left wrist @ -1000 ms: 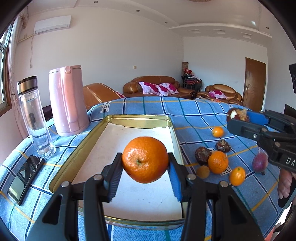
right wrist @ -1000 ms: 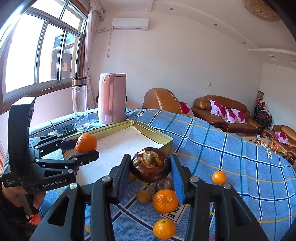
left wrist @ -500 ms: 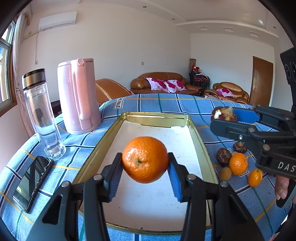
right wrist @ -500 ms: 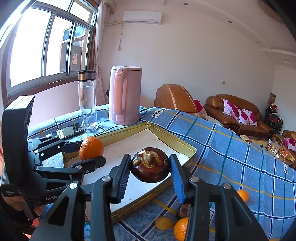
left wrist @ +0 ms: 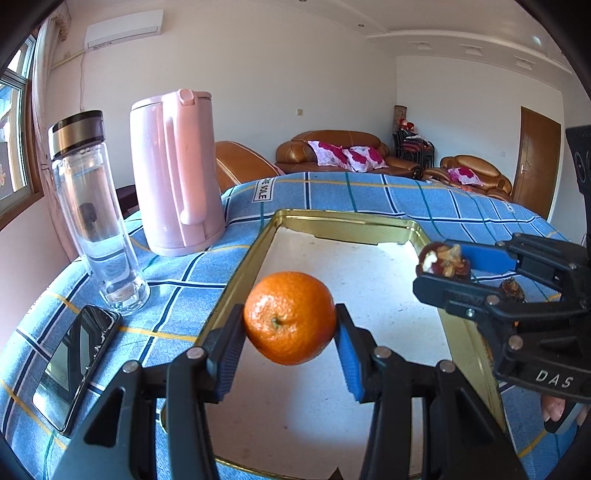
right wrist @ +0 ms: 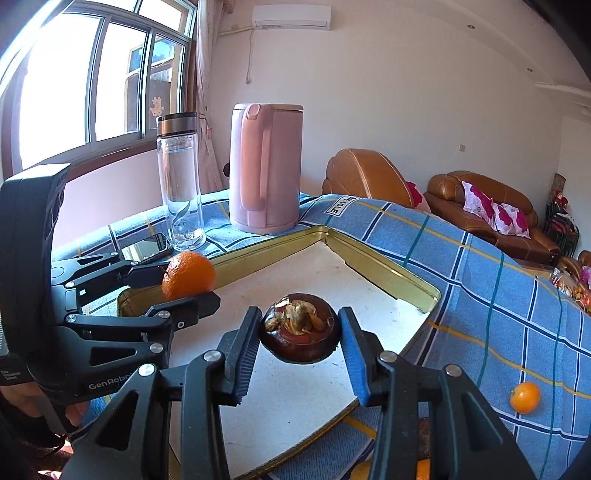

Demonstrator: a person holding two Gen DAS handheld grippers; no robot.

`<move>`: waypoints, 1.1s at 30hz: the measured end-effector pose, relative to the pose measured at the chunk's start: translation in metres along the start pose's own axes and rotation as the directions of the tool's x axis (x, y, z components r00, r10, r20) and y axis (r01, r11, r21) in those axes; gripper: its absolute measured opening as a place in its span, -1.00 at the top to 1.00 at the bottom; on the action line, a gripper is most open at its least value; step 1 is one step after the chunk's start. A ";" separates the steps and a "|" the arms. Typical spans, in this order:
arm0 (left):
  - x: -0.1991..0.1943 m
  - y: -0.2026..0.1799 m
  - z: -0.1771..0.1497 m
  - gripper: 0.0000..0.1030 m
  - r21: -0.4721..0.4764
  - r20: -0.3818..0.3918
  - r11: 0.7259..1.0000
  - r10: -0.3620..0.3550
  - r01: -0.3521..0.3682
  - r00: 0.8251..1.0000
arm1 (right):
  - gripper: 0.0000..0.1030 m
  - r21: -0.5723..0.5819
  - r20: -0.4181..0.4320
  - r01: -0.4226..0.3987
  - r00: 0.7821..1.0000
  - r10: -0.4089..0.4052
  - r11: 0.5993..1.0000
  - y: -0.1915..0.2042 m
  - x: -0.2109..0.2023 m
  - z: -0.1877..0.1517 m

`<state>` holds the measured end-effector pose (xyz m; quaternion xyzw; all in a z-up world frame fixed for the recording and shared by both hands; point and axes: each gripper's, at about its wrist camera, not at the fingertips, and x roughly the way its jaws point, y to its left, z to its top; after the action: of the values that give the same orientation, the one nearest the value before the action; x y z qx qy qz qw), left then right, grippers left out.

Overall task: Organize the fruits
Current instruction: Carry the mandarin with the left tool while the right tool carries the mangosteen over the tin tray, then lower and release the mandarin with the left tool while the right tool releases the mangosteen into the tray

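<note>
An orange [left wrist: 290, 317] is gripped by the left claw [left wrist: 290, 332], marked "GenRobot", a mangosteen [right wrist: 299, 332] by the right claw [right wrist: 300, 341], marked "DAS", above a tray [left wrist: 236, 291].

I see white walls, a bright window [right wrist: 92, 81] with daylight coming in, an air conditioner [right wrist: 291, 18], brown leather sofas [left wrist: 343, 155] and a wooden door [left wrist: 537, 155].

Pink kettle [left wrist: 177, 173], glass bottle [left wrist: 94, 210], phone [left wrist: 74, 365] on checked tablecloth [left wrist: 369, 192]

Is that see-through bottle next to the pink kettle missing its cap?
No, the clear bottle stands upright left of the pink kettle with its dark, metal-banded cap on top.
</note>
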<state>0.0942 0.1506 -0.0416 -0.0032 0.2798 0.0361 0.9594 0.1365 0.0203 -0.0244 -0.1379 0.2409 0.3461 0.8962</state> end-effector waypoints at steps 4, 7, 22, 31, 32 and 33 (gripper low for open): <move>0.003 0.000 0.001 0.06 0.010 -0.014 1.000 0.011 -0.011 1.000 | 0.14 0.006 -0.014 -0.005 1.000 0.005 1.000 0.001 0.008 -0.001; 0.005 -0.001 0.002 0.06 0.013 -0.024 1.000 0.015 -0.015 1.000 | 0.14 0.005 -0.025 -0.007 1.000 0.007 1.000 0.003 0.012 -0.002; 0.019 0.006 0.003 0.06 0.030 -0.092 0.999 0.017 -0.014 0.996 | 0.14 0.011 -0.091 -0.019 0.996 0.020 1.000 0.005 0.033 -0.005; 0.027 0.007 0.002 0.06 0.043 -0.133 0.999 0.016 -0.011 0.991 | 0.13 0.001 -0.134 -0.020 0.991 0.020 1.000 0.008 0.042 -0.005; 0.028 0.007 0.002 0.06 0.046 -0.136 0.999 0.019 -0.013 0.990 | 0.13 -0.001 -0.142 -0.020 0.990 0.019 1.000 0.008 0.044 -0.006; 0.028 0.007 0.002 0.06 0.048 -0.140 0.999 0.020 -0.014 0.990 | 0.13 -0.001 -0.151 -0.021 0.988 0.020 1.000 0.008 0.046 -0.006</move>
<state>0.1188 0.1592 -0.0548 0.0189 0.3472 0.0375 0.9368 0.1583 0.0490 -0.0541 -0.1623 0.3092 0.3442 0.8716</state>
